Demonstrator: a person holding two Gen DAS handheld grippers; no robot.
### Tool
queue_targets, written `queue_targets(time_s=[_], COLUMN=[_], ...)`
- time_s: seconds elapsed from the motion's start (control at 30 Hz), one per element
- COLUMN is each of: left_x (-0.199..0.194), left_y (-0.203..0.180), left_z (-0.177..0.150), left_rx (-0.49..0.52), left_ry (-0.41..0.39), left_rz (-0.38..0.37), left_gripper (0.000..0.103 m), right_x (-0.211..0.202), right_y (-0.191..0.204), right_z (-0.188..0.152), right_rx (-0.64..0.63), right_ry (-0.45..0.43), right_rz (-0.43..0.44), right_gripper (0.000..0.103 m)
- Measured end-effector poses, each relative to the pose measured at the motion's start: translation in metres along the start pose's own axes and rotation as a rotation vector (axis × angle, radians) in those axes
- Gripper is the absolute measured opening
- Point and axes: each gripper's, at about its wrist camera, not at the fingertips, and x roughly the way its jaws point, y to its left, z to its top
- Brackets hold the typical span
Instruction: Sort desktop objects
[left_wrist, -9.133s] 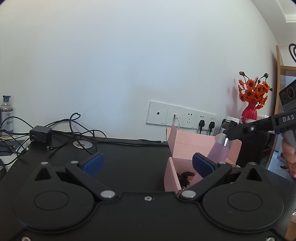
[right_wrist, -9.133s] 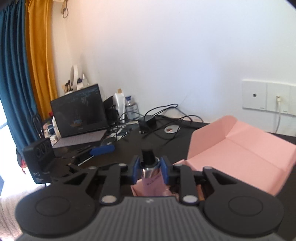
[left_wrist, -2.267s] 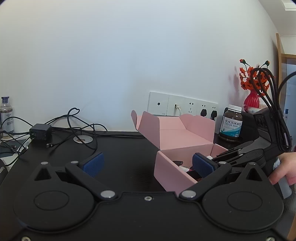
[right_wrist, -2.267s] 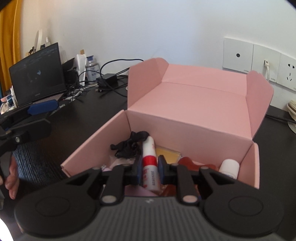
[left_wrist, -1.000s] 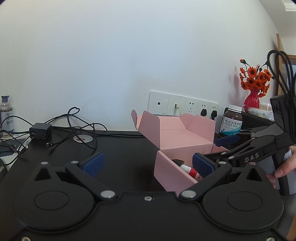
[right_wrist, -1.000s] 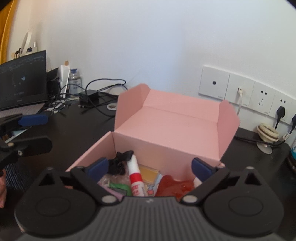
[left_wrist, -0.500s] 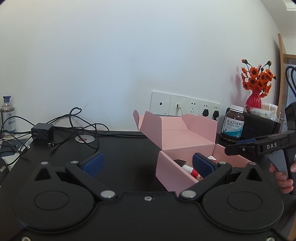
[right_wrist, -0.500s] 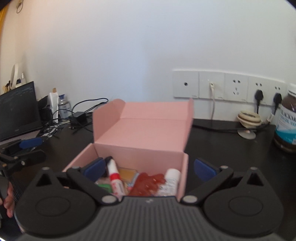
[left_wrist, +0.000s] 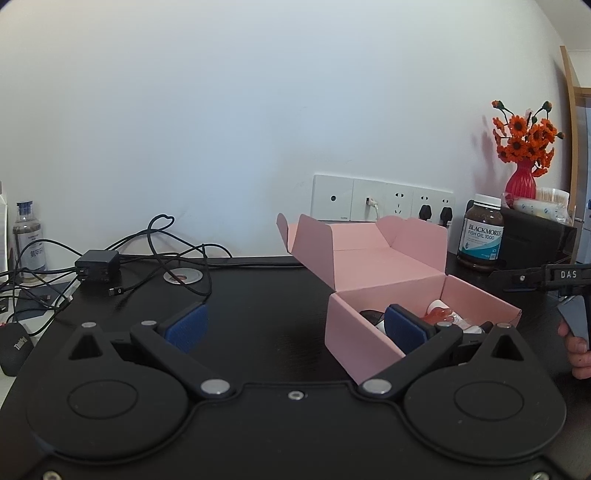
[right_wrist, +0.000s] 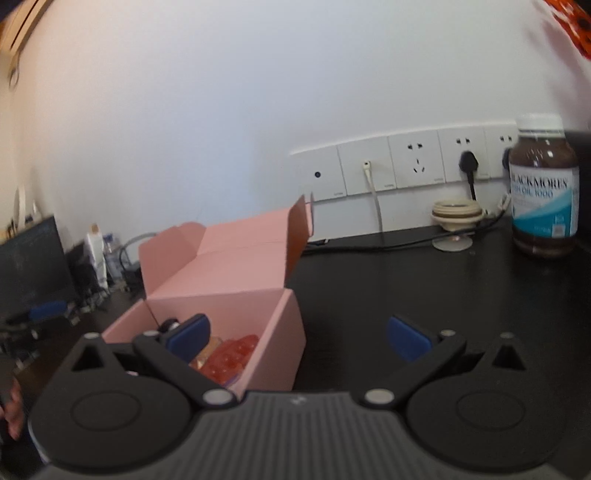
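Black desk (left_wrist: 258, 317); pink box (left_wrist: 388, 273) open

Box: pink cardboard box (left_wrist: 373, 291), open, standing on the black tabletop (left_wrist: 258, 295); its lid is folded back toward the wall, side flaps upright.
Box contents: several small items lie jumbled inside; most are partly hidden by the near wall.
Red item: a translucent red-orange, lumpy plastic piece (right_wrist: 232, 356) lies near the right wall of the box.
White-capped item: a small white cap (left_wrist: 437, 305) shows at the far side.
Bottle: brown supplement bottle (right_wrist: 543, 184), white lid, blue-and-white label, stands upright on the tabletop, well apart from the box, near the wall sockets.
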Motion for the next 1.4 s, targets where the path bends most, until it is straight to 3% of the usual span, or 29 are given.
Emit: queue_targets(time_s=[0.37,0.77,1.13,1.3,1.4], left_x=[0.001,0.005,0.017,0.033,0.034], left_y=[-0.009,-0.001,-0.003,-0.001,-0.002], left_z=[0.001,0.001,0.001,0.0,-0.001], left_rx=[0.05,0.005,0.023,0.013,0.022], left_ry=[0.003,0.032,0.103,0.198,0.203], left_rz=[0.076,0.092,0.102,0.093,0.091], left_gripper=[0.103,0.103,0.103,0.103,0.103], right_x=[-0.005,-0.01,-0.011,-0.01,-0.01], right_y=[-0.01,-0.008,-0.008,-0.009,-0.009], right_z=[-0.003,-0.004,-0.004,-0.004,-0.004], right_rx=[0.071,0.063,0.067,0.072,0.071], right_ry=[-0.014,-0.041,-0.048,-0.048,-0.048], right_rz=[0.037,0.04,0.042,0.044,0.047], right_gripper=[0.102,0.102,0.102,0.102,0.102])
